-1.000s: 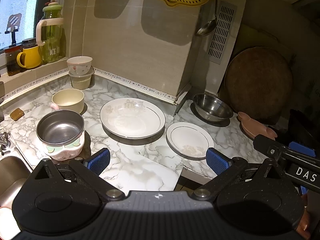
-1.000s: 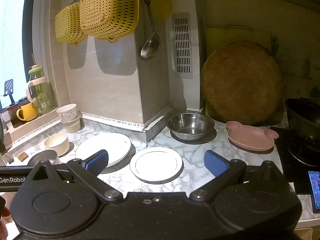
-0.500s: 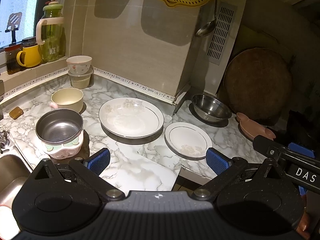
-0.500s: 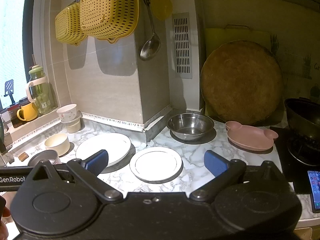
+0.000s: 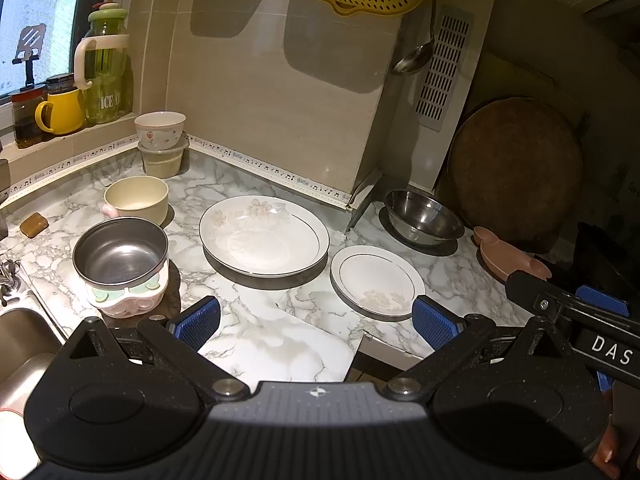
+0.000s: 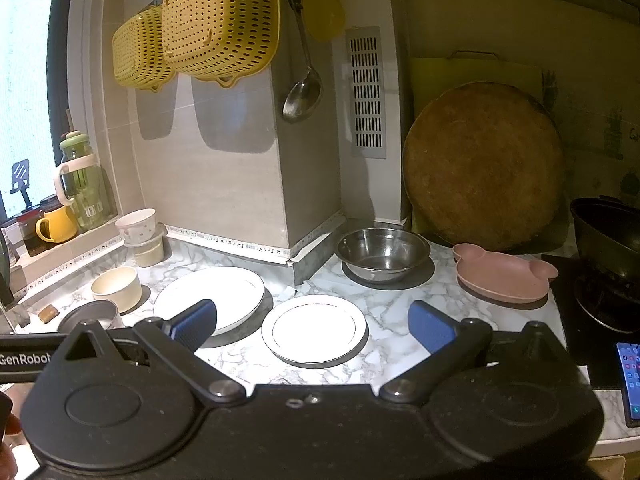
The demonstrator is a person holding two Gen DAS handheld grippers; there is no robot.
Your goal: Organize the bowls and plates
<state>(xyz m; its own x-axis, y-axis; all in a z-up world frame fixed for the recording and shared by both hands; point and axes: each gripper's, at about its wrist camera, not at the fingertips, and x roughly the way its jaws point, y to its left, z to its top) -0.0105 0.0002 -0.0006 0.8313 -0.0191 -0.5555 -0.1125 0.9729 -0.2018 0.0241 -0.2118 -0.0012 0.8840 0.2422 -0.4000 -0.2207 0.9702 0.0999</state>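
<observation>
A large white plate (image 5: 264,234) (image 6: 218,294) lies mid-counter, with a small white plate (image 5: 376,278) (image 6: 314,328) to its right. Left of them stand a cream bowl (image 5: 136,198) (image 6: 116,288) and a steel bowl (image 5: 120,250) (image 6: 90,316) set in a pink holder. Near the wall corner sits another steel bowl (image 5: 424,216) (image 6: 382,250), beside a pink bear-shaped plate (image 5: 508,258) (image 6: 504,276). A white patterned bowl (image 5: 160,130) (image 6: 136,224) is stacked on a lidded tub. My left gripper (image 5: 316,320) and right gripper (image 6: 312,326) both hover open and empty above the counter's front.
A sink (image 5: 20,340) is at the left edge. A round wooden board (image 6: 484,164) leans on the back wall. A dark wok (image 6: 608,232) sits on the stove, a phone (image 6: 630,380) near it. Yellow baskets (image 6: 220,20) and a ladle (image 6: 302,96) hang overhead; a jug (image 5: 104,64) and mug (image 5: 62,112) stand on the sill.
Both views have drifted only slightly; the left view's dishes have edged a little left and up. Both grippers stay open and nothing on the counter has moved.
</observation>
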